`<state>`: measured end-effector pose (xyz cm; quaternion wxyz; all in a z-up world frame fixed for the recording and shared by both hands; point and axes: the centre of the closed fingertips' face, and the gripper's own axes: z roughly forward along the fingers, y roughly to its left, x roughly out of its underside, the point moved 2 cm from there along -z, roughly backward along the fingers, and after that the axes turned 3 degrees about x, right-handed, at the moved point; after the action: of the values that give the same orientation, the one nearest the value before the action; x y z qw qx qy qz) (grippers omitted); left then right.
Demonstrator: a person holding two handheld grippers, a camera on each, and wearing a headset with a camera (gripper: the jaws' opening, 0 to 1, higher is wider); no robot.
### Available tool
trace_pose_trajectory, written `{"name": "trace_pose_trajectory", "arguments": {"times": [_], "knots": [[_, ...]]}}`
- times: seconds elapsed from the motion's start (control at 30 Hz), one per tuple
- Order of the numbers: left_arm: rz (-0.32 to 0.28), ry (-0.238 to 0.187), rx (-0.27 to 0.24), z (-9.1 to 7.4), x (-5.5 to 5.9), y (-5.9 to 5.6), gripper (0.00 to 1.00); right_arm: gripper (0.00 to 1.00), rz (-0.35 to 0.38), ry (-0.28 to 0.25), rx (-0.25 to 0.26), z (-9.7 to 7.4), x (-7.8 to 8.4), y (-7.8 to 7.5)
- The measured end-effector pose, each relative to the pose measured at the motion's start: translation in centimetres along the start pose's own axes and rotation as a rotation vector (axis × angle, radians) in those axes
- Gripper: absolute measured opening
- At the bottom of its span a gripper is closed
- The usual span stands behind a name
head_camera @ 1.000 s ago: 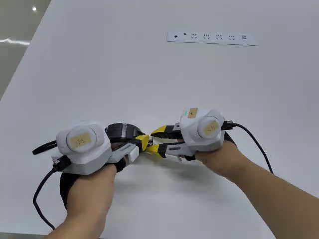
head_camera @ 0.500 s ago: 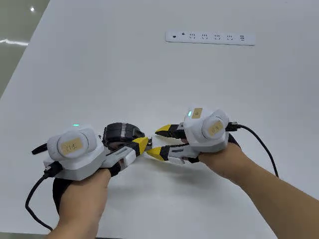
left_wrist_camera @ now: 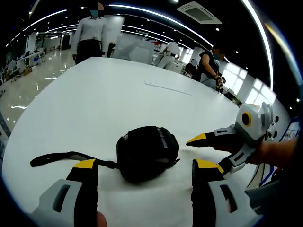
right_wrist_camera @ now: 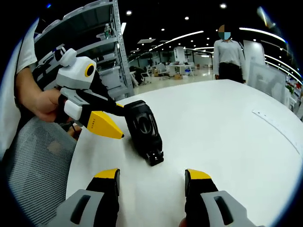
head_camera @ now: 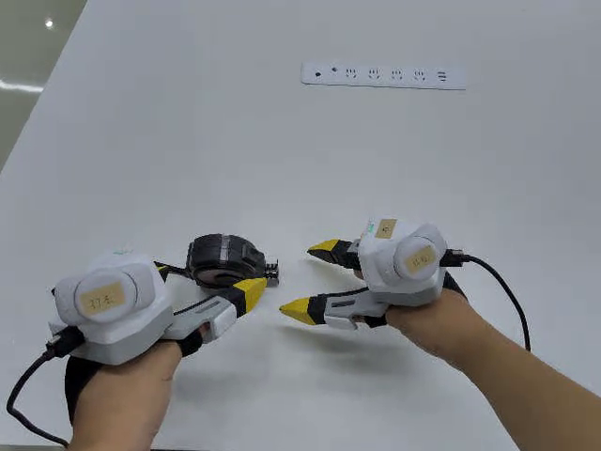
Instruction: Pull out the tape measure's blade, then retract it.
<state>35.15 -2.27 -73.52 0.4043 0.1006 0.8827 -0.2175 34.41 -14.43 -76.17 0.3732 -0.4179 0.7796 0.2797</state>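
A black tape measure lies on the white table, its blade wound in and its hook end facing right. My left gripper stands open at the lower left, and the case sits just ahead of its yellow-tipped jaws, untouched. A black strap trails from the case. My right gripper is open to the right of the hook, a short gap away. In the right gripper view the case lies ahead of that gripper, with a left finger beside it.
A white power strip lies flat at the far side of the table. The table's left edge runs diagonally, with floor beyond. A mesh chair stands near the table. People stand beyond the far end.
Both grippers have drawn away from the tape measure, the left toward the lower left, the right to the right. The tape measure now lies free on the table.
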Motion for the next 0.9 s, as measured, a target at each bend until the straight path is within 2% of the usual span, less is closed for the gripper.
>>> {"name": "trace_pose_trajectory", "arguments": {"times": [0.17,0.37,0.43,0.5,0.7,0.77,0.9], "knots": [[0.022,-0.001,0.025,-0.7,-0.1,-0.1,0.8,0.58,0.022,-0.002,0.028,-1.7,0.5,0.2],[0.088,0.018,0.069,-1.9,0.1,-0.7,0.8,0.61,0.033,0.006,0.079,-4.1,1.5,0.1],[0.096,0.021,0.084,-2.1,0.2,-0.8,0.8,0.62,0.05,-0.006,0.091,-4.8,1.5,0.1],[0.149,0.035,0.091,-2.5,0.3,-0.8,0.8,0.64,0.045,0.003,0.11,-5.5,1.9,0.1],[0.154,0.028,0.126,-3.7,0.0,-0.8,0.81,0.66,0.073,-0.006,0.163,-8.0,2.4,0.0],[0.172,0.031,0.126,-4.0,0.1,-0.7,0.82,0.7,0.072,-0.007,0.184,-8.5,2.6,-0.1],[0.195,0.038,0.138,-4.8,0.0,-0.3,0.83,0.73,0.083,0.001,0.199,-9.8,2.9,0.2]]}}
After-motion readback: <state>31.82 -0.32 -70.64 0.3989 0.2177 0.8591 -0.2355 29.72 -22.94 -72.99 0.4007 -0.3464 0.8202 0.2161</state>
